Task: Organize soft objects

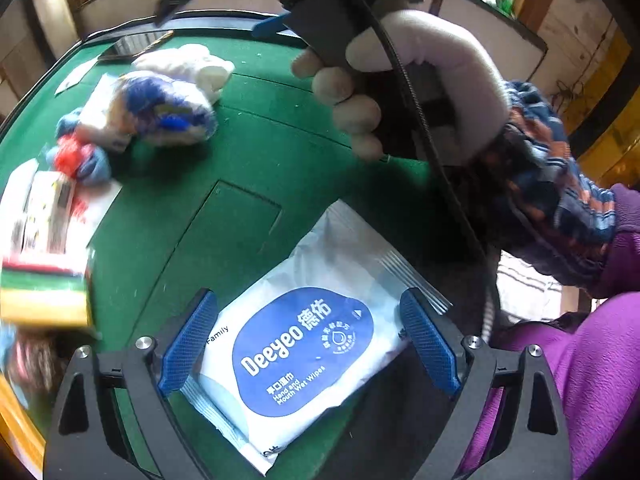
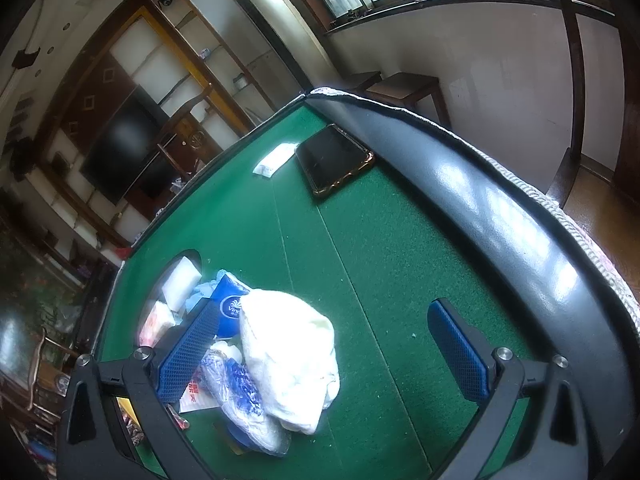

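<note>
One pack of wet wipes (image 1: 304,344) on the green table (image 2: 400,248); one dark tablet (image 2: 334,159); one small white packet (image 2: 276,159) beside it; one white cloth bundle (image 2: 292,356); one blue tissue pack (image 2: 229,306); two grippers, left gripper (image 1: 308,344) and right gripper (image 2: 324,356).

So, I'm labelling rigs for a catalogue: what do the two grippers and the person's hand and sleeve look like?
Both the left gripper and right gripper have black frames, silver bolts and blue textured pads. The hand wears a white glove, with a multicoloured knit cuff and purple sleeve.
</note>
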